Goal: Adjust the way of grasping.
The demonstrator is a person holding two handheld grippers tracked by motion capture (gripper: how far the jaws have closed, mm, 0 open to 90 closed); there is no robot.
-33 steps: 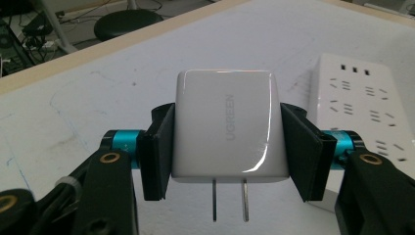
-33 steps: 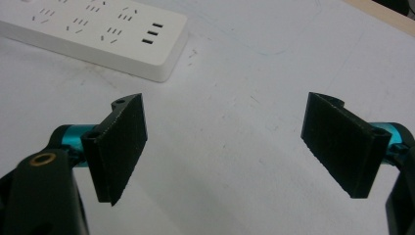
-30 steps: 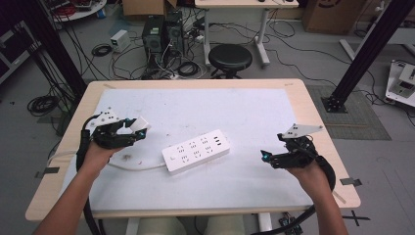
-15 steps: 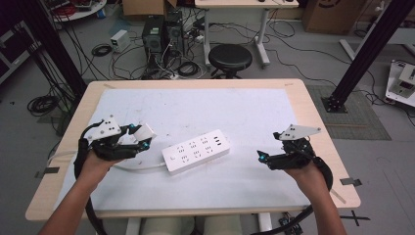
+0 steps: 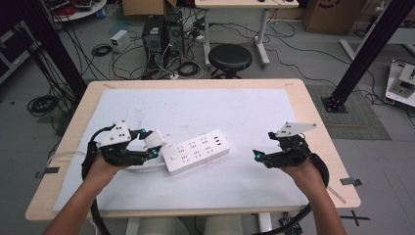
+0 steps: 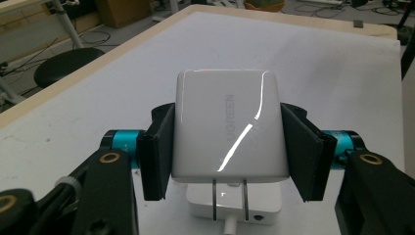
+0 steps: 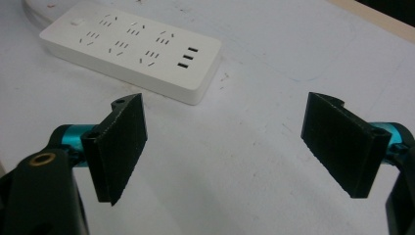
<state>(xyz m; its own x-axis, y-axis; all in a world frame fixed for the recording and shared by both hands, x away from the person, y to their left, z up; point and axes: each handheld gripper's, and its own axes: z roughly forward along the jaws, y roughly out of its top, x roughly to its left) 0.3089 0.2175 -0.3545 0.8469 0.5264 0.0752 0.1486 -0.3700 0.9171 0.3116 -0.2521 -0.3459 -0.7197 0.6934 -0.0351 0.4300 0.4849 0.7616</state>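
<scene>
My left gripper [image 5: 149,145] is shut on a white UGREEN charger [image 6: 227,132], its pads pressing both sides, two metal prongs pointing down. In the high view the charger [image 5: 153,138] hangs just left of the white power strip [image 5: 196,151], whose end [image 6: 234,205] lies right under the prongs in the left gripper view. My right gripper [image 5: 256,156] stands open to the right of the strip, low over the white mat, nothing between its pads [image 7: 122,142]. The strip [image 7: 132,46] lies ahead of it, sockets and three USB ports facing up.
The strip's white cable [image 5: 122,169] curves off under my left hand toward the table's left edge. The white mat [image 5: 220,107] covers most of the wooden table [image 5: 313,112]. A stool [image 5: 230,58] and computer towers [image 5: 161,34] stand on the floor beyond.
My left gripper has carried the charger to the right, closer to the strip's left end, and slightly up. The right gripper has barely shifted.
</scene>
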